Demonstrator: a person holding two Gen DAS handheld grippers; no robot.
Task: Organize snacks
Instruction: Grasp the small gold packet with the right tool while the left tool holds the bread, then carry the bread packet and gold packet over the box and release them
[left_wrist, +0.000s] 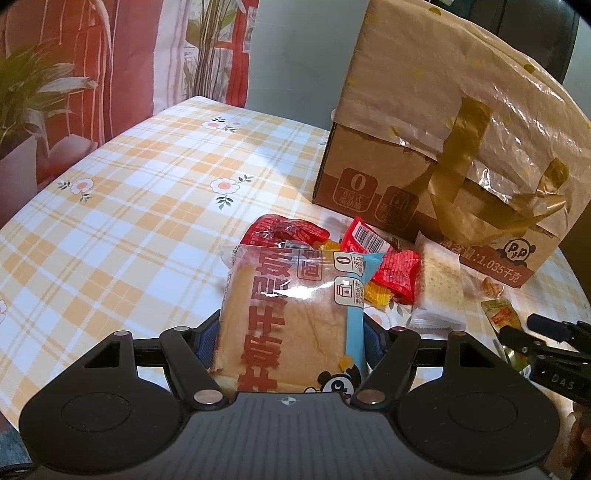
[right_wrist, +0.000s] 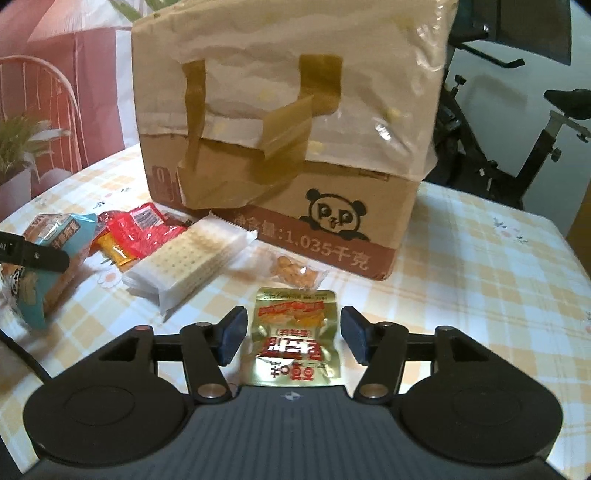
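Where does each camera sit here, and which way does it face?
Left wrist: on the left hand-held gripper, looking down its fingers at the bread packet clamped between them; right hand-held gripper shows at the right edge.
Right wrist: on the right hand-held gripper, open around a gold pouch on the table.
Both share: the cardboard box, cracker pack, red packets.

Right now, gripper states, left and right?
Left gripper: closed on the bread packet.
Right gripper: open, gold snack pouch lying between its pads, not gripped.
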